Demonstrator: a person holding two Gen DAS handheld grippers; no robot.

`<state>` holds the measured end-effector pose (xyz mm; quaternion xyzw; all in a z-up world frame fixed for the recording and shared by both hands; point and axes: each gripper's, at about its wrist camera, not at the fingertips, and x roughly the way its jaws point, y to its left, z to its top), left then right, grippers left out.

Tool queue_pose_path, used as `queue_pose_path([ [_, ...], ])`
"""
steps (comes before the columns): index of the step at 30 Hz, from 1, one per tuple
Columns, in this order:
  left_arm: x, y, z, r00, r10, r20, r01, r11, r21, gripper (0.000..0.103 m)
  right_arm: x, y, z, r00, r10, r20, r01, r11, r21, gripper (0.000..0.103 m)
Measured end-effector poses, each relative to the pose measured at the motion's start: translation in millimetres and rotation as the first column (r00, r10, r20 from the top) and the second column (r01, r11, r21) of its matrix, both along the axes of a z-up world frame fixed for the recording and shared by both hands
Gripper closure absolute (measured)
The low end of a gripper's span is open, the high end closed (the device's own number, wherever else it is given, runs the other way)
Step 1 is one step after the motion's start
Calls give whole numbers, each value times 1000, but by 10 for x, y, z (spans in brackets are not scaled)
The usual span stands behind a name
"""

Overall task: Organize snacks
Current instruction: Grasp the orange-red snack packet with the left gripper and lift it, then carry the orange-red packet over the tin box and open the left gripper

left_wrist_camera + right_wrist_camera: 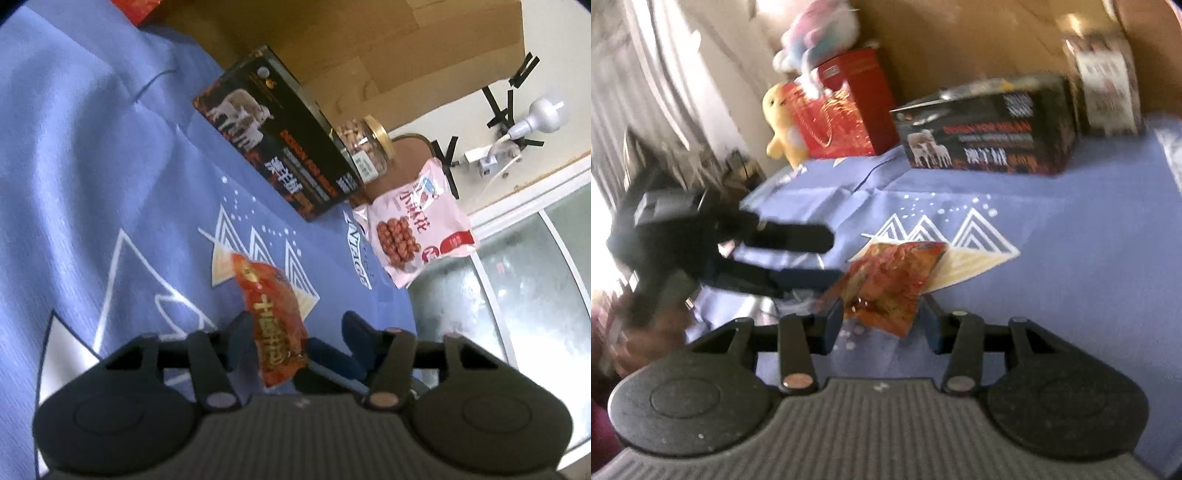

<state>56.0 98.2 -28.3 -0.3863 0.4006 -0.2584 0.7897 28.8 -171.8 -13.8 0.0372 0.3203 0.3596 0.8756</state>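
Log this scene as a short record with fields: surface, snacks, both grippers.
surface: blue cloth with white mountain print
target: crinkled orange-red snack packet, lying on the cloth
left gripper: open, packet between its fingers
right gripper: open, packet's near end between its fingers
behind packet: black cardboard box with sheep picture; glass jar with gold lid; pink snack bag
far corner: red gift bag; yellow plush toy
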Motion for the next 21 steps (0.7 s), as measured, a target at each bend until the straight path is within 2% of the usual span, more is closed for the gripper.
queue_pose_path([
  [3, -2, 5, 15, 1000, -8, 18, 8, 1000, -20, 55, -93, 200, -36, 991, 20, 135, 1, 988, -154, 54],
  [5, 13, -36, 2, 999, -33, 16, 34, 999, -43, 55, -96, 272, -58, 984, 28, 177, 6, 981, -192, 53],
  [6, 12, -55, 8, 999, -27, 23, 27, 999, -28, 55, -80, 283, -60, 983, 26, 182, 10, 981, -195, 53],
  [9, 50, -81, -15, 1000, -23, 16, 23, 1000, -1, 55, 2, 222, -63, 986, 11, 164, 17, 986, -168, 54],
  [11, 76, -90, -46, 1000, -19, 6, 19, 1000, 5, 66, 18, 216, -61, 988, 0, 158, 24, 988, -153, 55],
  [13, 93, -88, -67, 1000, -19, 5, 19, 1000, 20, 86, 48, 187, -51, 990, -13, 140, 32, 991, -130, 53],
  [18, 106, -6, -68, 1000, -20, 12, 20, 1000, -22, 88, 190, 28, -36, 999, -30, 34, 30, 1000, -4, 48],
  [21, 116, -13, -39, 1000, -23, 20, 24, 1000, -18, 89, 223, 25, -38, 1000, -24, 9, 23, 999, 27, 48],
])
